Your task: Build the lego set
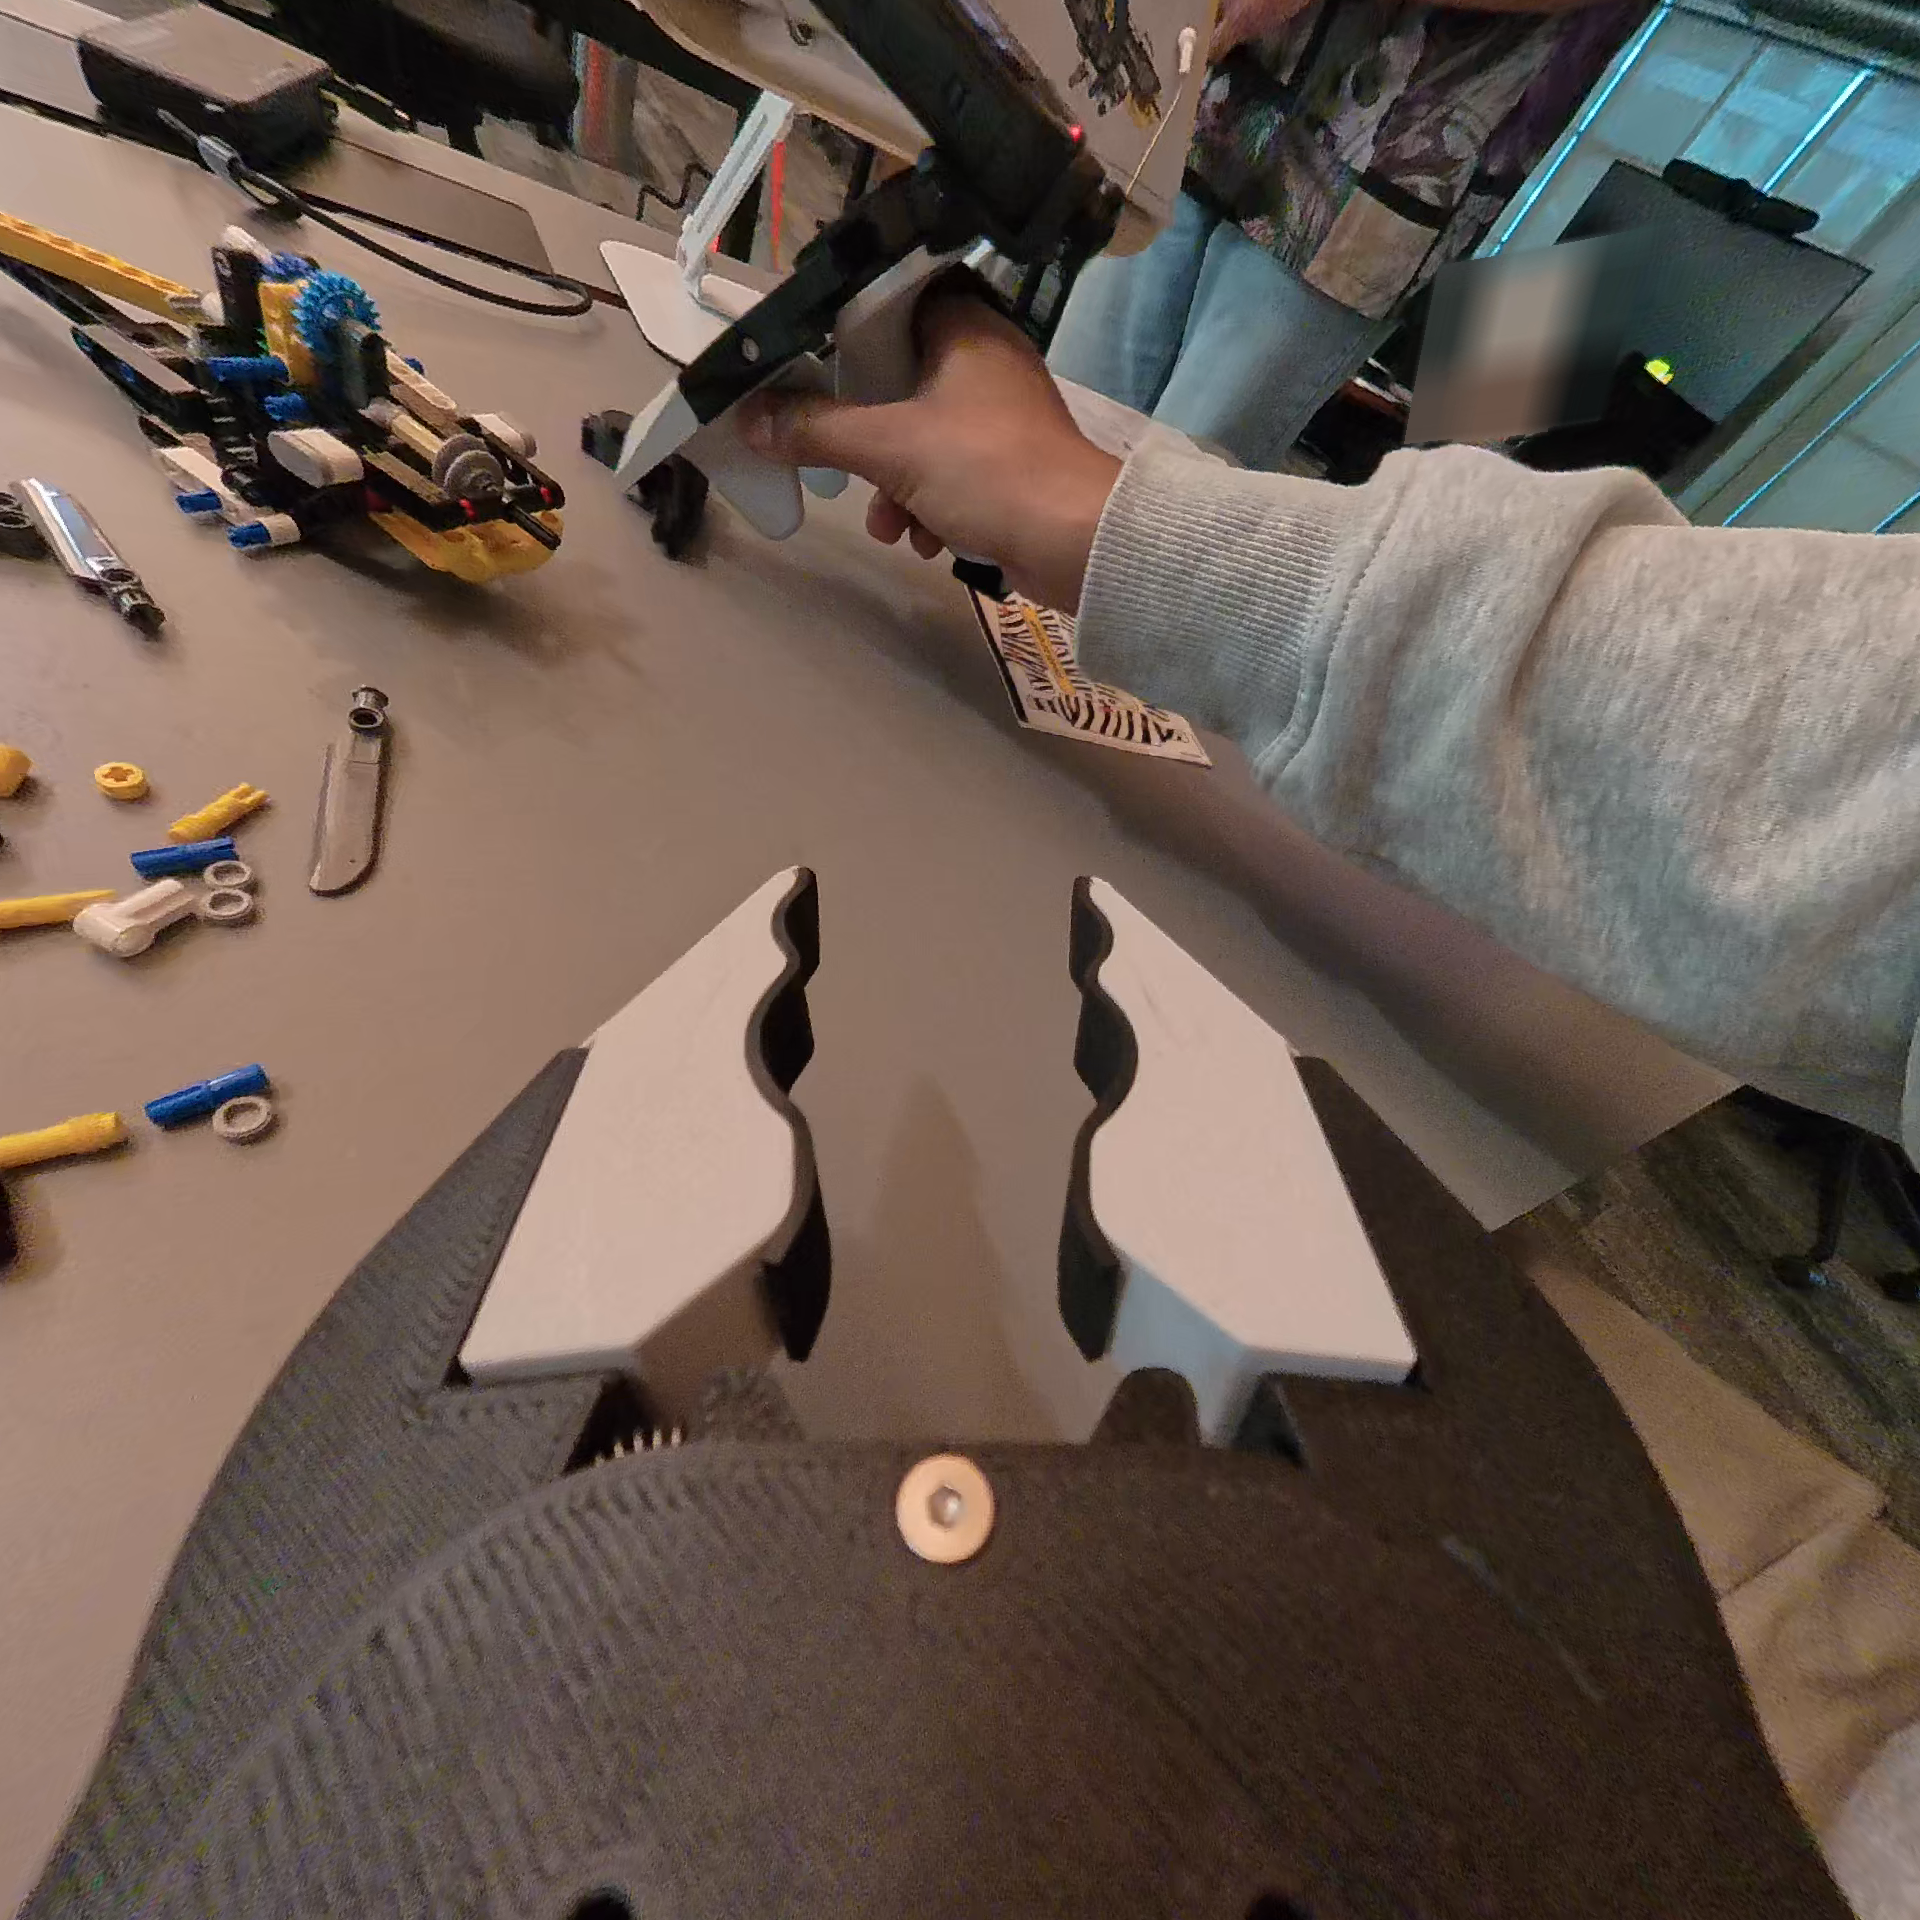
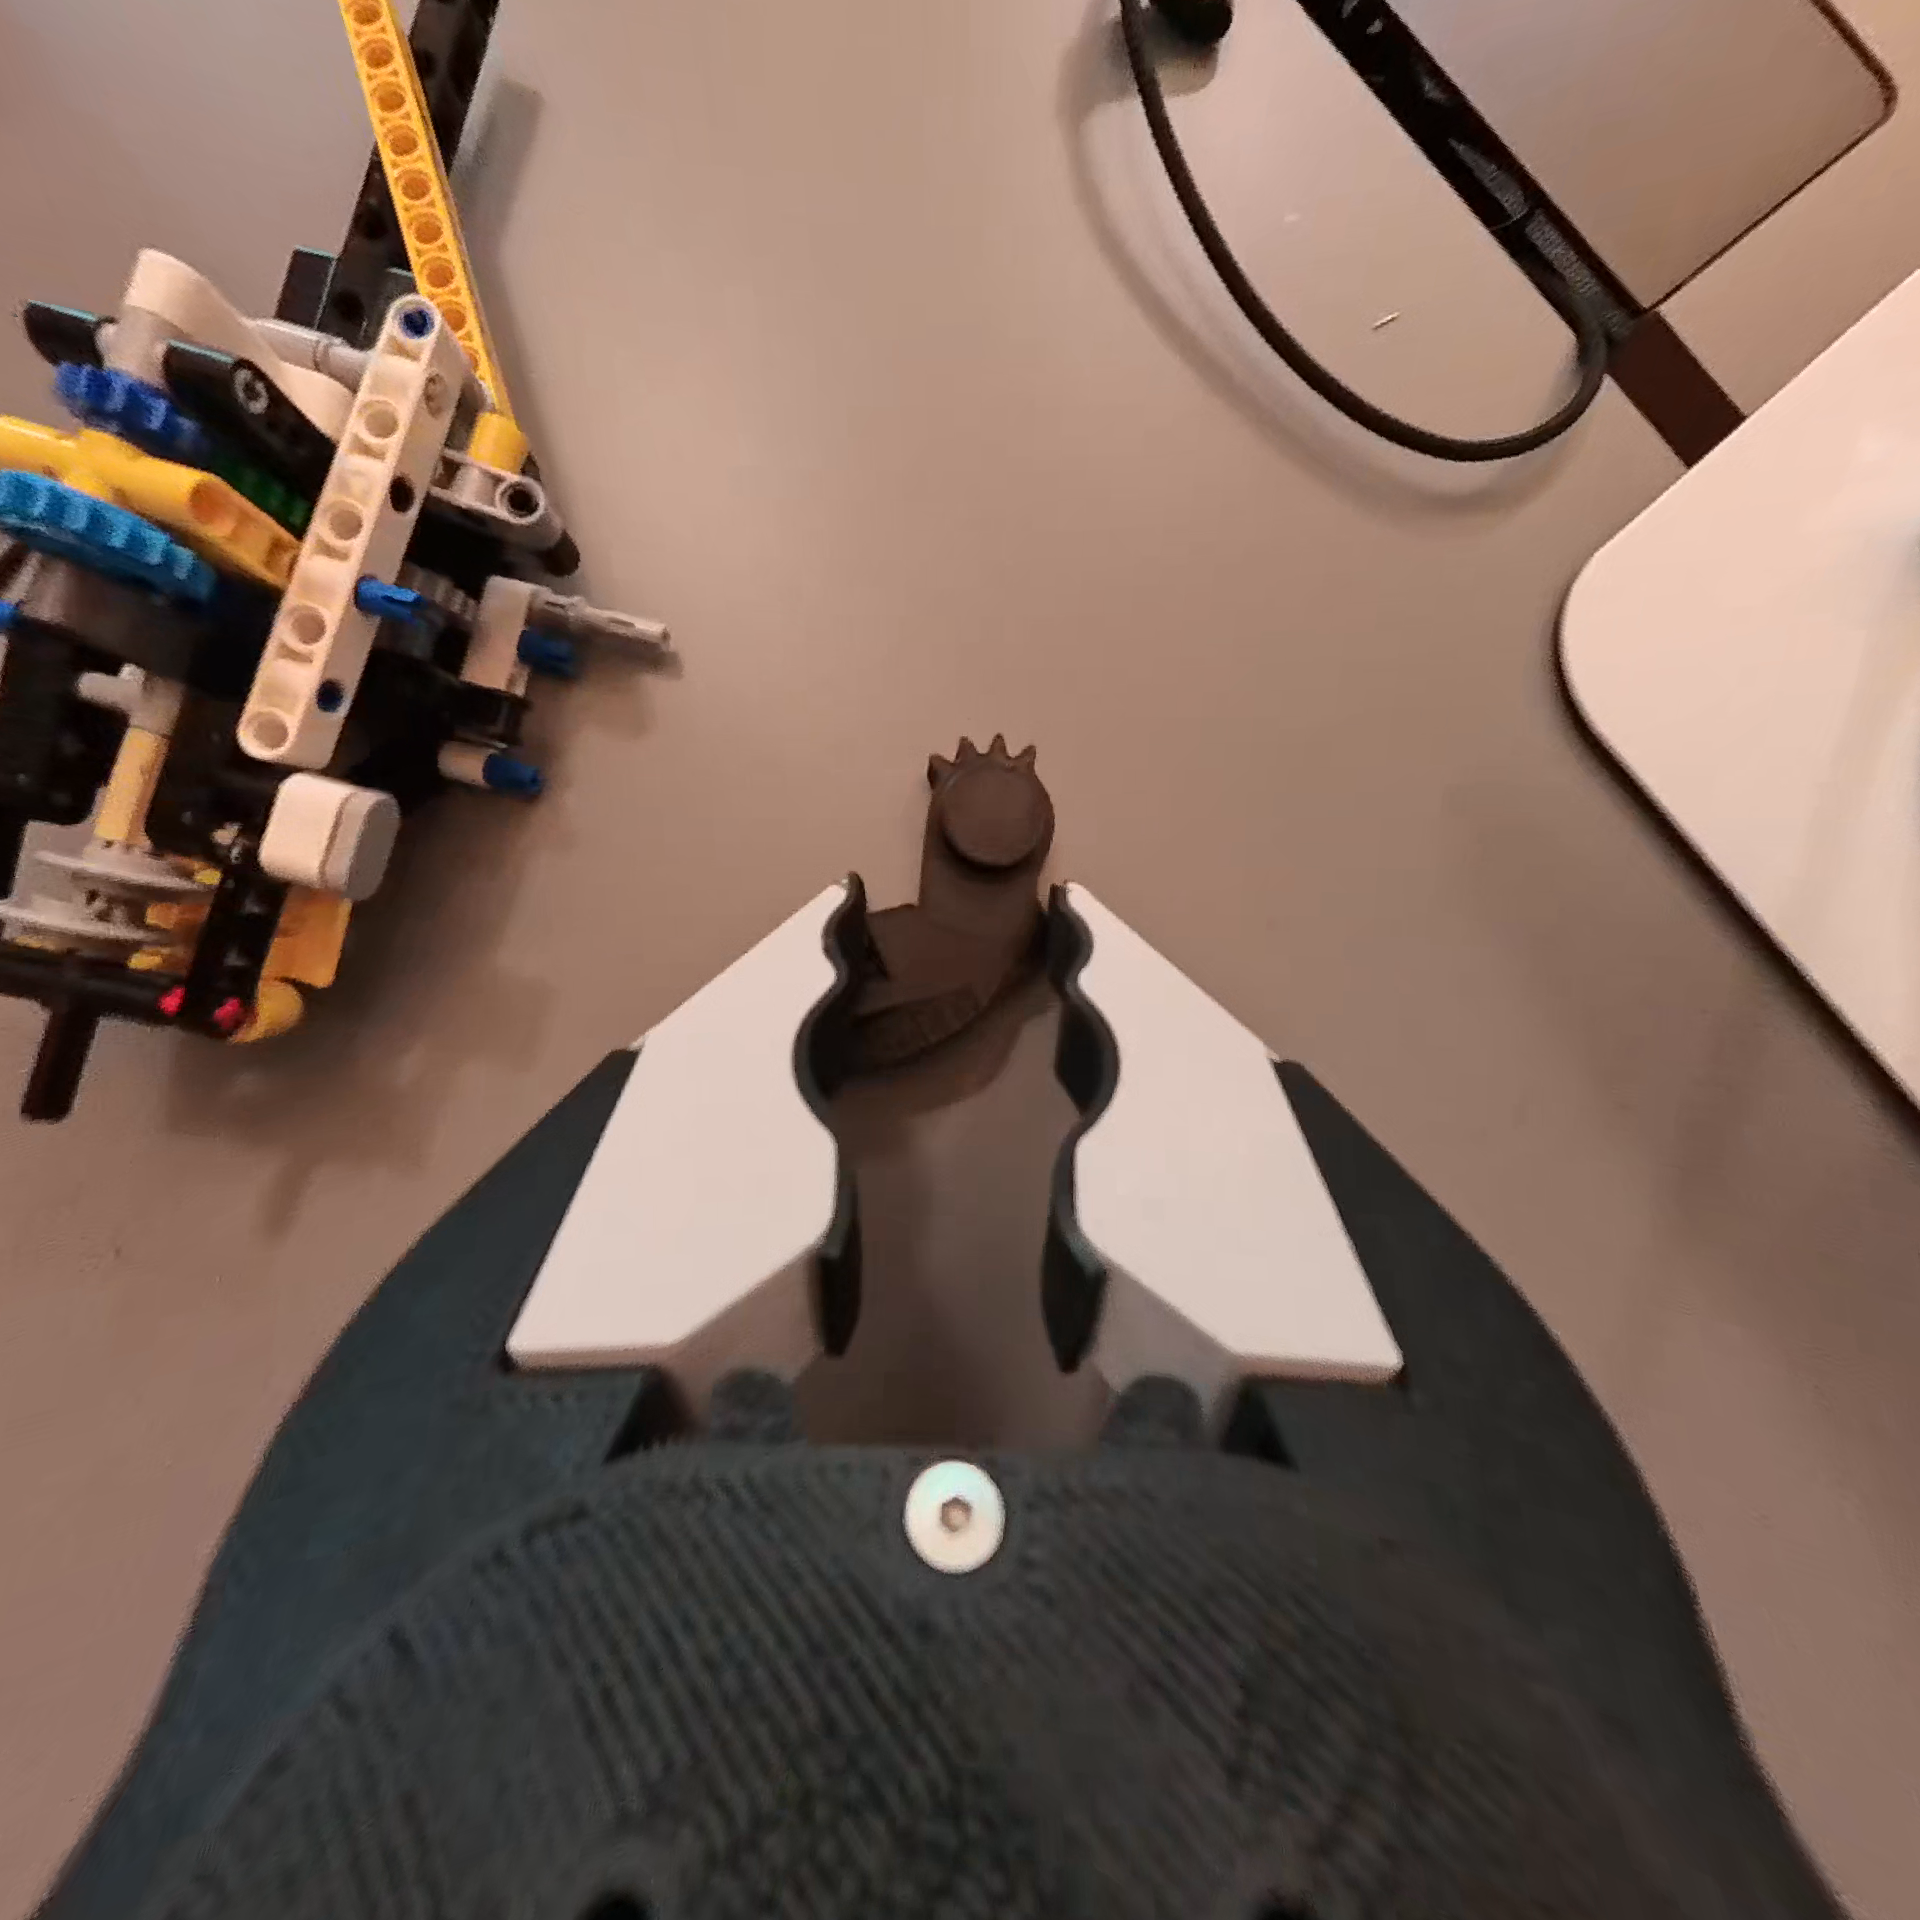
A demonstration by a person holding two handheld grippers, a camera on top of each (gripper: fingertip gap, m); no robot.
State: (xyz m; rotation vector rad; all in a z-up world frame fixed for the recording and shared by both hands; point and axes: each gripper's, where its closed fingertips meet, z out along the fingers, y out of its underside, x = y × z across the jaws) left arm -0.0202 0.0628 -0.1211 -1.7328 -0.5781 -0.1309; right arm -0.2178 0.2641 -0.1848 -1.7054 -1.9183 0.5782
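The part-built lego model (image 1: 343,416), yellow, black, white and blue with gears, lies on the grey table (image 1: 644,727) at the far left; it also shows at the left of the right wrist view (image 2: 260,644). My right gripper (image 2: 954,894) is low over a dark geared lego piece (image 2: 982,831) on the table. Its jaws stand part open on either side of the piece's lower end; I cannot tell whether they touch it. In the left wrist view the right gripper (image 1: 649,457) and that piece (image 1: 675,499) sit right of the model. My left gripper (image 1: 943,883) is open and empty above bare table.
Loose yellow, blue and white lego pieces (image 1: 156,883), a grey blade part (image 1: 348,821) and a silver part (image 1: 88,551) lie at the left. A striped sticker sheet (image 1: 1091,707) lies under the sleeve. A black cable (image 2: 1351,395) and a white stand base (image 2: 1766,644) lie beyond. A person stands behind the table. The grippers' ends are close to 30 cm from one another.
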